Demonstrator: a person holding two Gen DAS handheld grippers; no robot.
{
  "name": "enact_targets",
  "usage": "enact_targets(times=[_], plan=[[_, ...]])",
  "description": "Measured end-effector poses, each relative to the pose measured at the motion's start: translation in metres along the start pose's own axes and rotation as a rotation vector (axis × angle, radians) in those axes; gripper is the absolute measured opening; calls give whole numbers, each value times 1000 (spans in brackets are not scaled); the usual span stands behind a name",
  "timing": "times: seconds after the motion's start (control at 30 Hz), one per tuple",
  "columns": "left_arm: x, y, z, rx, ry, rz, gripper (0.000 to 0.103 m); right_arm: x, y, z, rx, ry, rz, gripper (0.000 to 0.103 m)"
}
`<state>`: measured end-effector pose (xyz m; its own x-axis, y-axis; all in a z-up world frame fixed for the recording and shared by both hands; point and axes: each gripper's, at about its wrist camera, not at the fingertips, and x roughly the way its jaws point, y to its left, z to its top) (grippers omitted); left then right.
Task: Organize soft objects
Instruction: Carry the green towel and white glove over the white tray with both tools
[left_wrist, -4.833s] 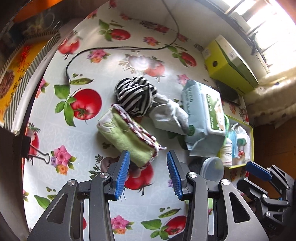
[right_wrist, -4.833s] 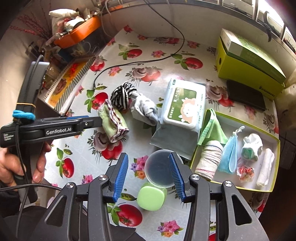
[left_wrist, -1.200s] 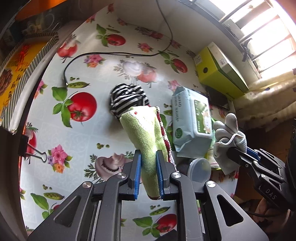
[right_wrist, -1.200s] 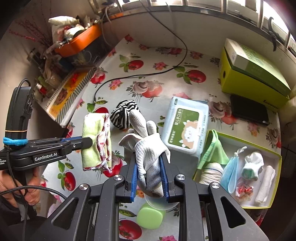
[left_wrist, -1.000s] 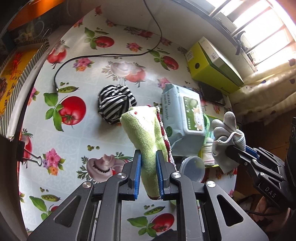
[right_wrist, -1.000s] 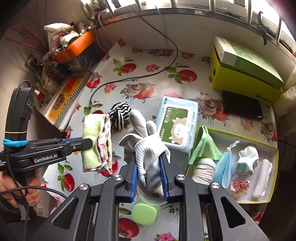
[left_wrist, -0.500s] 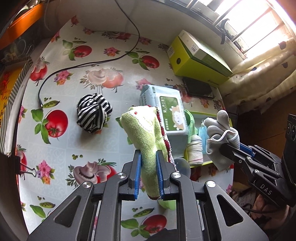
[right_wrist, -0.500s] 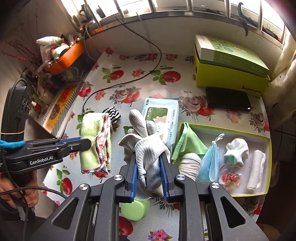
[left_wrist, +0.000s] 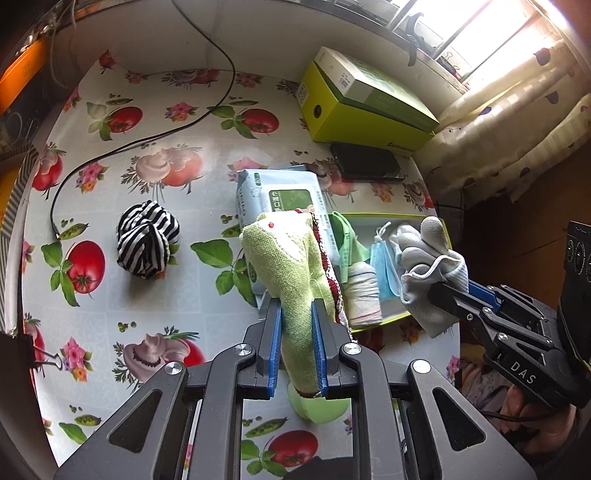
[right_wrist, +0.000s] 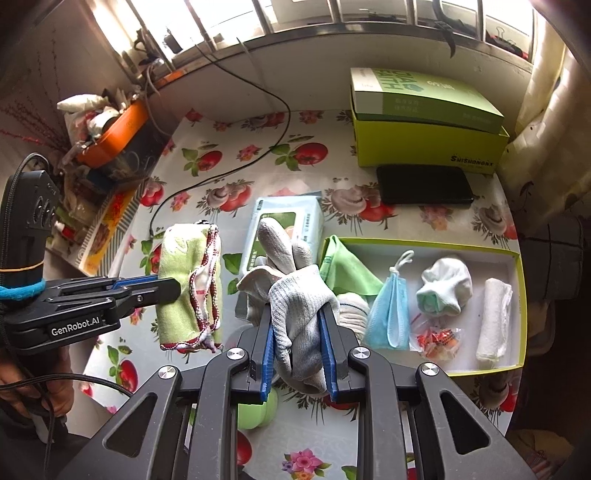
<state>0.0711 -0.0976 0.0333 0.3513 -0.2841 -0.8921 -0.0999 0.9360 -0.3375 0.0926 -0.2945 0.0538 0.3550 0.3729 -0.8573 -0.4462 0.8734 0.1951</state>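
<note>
My left gripper (left_wrist: 296, 314) is shut on a folded green towel with red trim (left_wrist: 288, 266), held in the air above the table; it also shows in the right wrist view (right_wrist: 188, 280). My right gripper (right_wrist: 297, 321) is shut on a grey work glove (right_wrist: 295, 295), held above the left end of the yellow-green tray (right_wrist: 522, 295); the glove also shows in the left wrist view (left_wrist: 428, 266). The tray holds a green cloth (right_wrist: 351, 273), a blue mask (right_wrist: 391, 314), a white sock ball (right_wrist: 445, 286) and a rolled white cloth (right_wrist: 493, 321). A striped sock ball (left_wrist: 147, 238) lies on the table.
A wet-wipes pack (left_wrist: 280, 195) lies left of the tray. A green box (right_wrist: 424, 122) and a black phone (right_wrist: 424, 188) are at the back. A black cable (left_wrist: 147, 138) crosses the table. A green lidded cup (right_wrist: 258, 410) stands under my grippers.
Both grippers have moved right and up, carrying the towel and the glove toward the tray. The striped sock ball stays on the table.
</note>
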Motion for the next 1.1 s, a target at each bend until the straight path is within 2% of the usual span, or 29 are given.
enact_targets(times=[0.5,1.1], plan=[[9,-34,10,74,13,-14,16,-14,-29,-6,70,-29,-33,21],[30,-78,22,164,48,-35,16,-20,-83,-19,189,-49,-75,21]])
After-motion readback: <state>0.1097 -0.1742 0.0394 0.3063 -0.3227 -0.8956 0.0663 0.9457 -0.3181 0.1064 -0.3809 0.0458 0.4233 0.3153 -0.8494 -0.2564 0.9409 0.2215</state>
